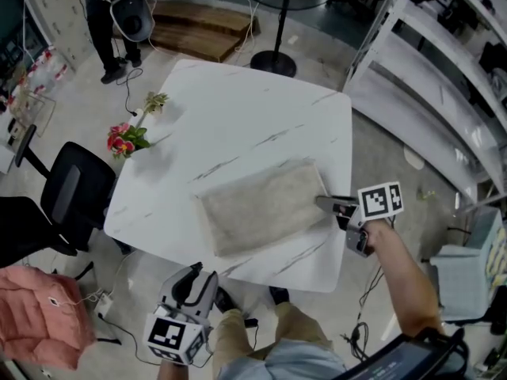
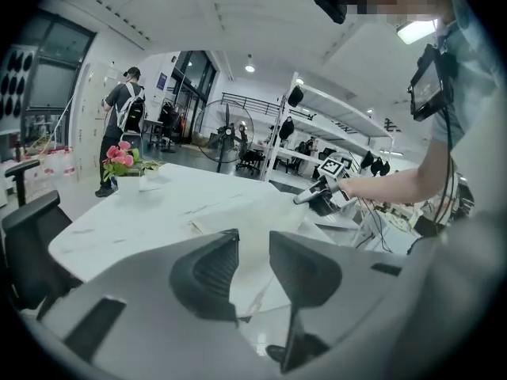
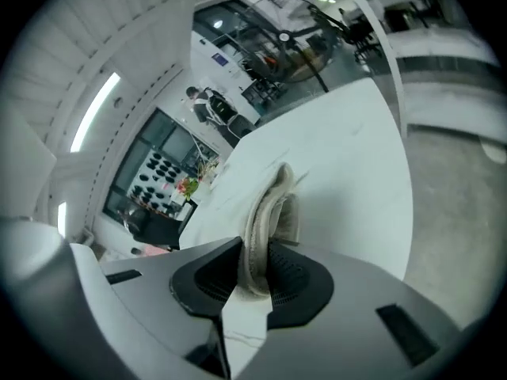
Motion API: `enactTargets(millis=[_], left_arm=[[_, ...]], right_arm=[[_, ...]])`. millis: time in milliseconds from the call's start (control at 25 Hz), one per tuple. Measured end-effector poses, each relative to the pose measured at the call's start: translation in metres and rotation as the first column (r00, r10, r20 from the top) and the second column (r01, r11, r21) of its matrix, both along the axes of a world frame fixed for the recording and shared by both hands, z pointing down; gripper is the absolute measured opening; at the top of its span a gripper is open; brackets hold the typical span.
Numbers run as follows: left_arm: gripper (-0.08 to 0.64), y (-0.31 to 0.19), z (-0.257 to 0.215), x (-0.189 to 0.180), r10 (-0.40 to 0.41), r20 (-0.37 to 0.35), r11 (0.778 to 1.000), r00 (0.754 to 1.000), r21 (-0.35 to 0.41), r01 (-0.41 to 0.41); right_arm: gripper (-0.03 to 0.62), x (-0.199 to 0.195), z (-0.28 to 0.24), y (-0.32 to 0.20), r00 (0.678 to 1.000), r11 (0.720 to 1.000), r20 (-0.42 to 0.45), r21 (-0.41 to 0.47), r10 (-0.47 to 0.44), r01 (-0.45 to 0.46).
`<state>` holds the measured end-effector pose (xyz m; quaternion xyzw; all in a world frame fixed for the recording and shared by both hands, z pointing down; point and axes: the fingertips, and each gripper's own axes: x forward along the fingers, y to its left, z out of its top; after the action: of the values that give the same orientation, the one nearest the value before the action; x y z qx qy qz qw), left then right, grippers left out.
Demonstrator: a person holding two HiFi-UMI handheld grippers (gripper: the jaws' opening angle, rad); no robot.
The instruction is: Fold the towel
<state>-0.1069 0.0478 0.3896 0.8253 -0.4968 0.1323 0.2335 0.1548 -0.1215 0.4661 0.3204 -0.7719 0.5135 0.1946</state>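
A pale grey-beige towel lies as a flat rectangle on the near right part of the white marble table. My right gripper is at the towel's right corner. In the right gripper view its jaws are shut on the towel's thick folded edge, which rises between the pads. My left gripper hangs off the table's near edge, below the towel and apart from it. In the left gripper view its jaws stand open with nothing between them, pointing toward the towel and the right gripper.
A vase of pink flowers stands at the table's left edge. A black office chair and a pink garment are to the left. A fan stand stands beyond the table, with white shelving on the right. A person stands far left.
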Motion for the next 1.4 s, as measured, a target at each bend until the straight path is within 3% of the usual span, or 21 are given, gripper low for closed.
enactTargets(millis=[200, 360, 520, 760, 920, 1080, 1400], left_arm=[[0.123, 0.01, -0.014, -0.007, -0.005, -0.001, 1.0, 1.0, 0.002, 0.005], [0.123, 0.022, -0.022, -0.014, -0.026, -0.015, 1.0, 1.0, 0.01, 0.026], [0.123, 0.035, -0.022, -0.029, -0.049, -0.03, 0.997, 0.998, 0.052, 0.051], [0.123, 0.046, -0.035, -0.06, -0.112, 0.001, 0.994, 0.994, 0.012, 0.112], [0.123, 0.057, -0.026, -0.077, -0.14, -0.026, 0.988, 0.99, 0.061, 0.141], [0.123, 0.064, -0.017, -0.091, -0.158, -0.023, 0.987, 0.987, 0.038, 0.158], [0.123, 0.063, -0.008, -0.112, -0.177, -0.024, 0.984, 0.984, 0.021, 0.178]], right_arm=[[0.087, -0.044, -0.05, 0.001, 0.973, 0.961, -0.159, 0.197, -0.166, 0.196], [0.089, -0.083, -0.077, 0.011, 0.935, 0.909, -0.258, 0.276, -0.244, 0.313], [0.089, -0.125, -0.09, 0.023, 0.904, 0.864, -0.304, 0.314, -0.302, 0.394], [0.089, -0.177, -0.084, 0.039, 0.854, 0.812, -0.352, 0.311, -0.384, 0.493], [0.089, -0.202, -0.067, 0.047, 0.812, 0.782, -0.398, 0.29, -0.426, 0.552], [0.089, -0.224, -0.048, 0.056, 0.768, 0.75, -0.438, 0.263, -0.468, 0.607], [0.089, -0.241, -0.001, 0.069, 0.684, 0.718, -0.513, 0.172, -0.519, 0.674]])
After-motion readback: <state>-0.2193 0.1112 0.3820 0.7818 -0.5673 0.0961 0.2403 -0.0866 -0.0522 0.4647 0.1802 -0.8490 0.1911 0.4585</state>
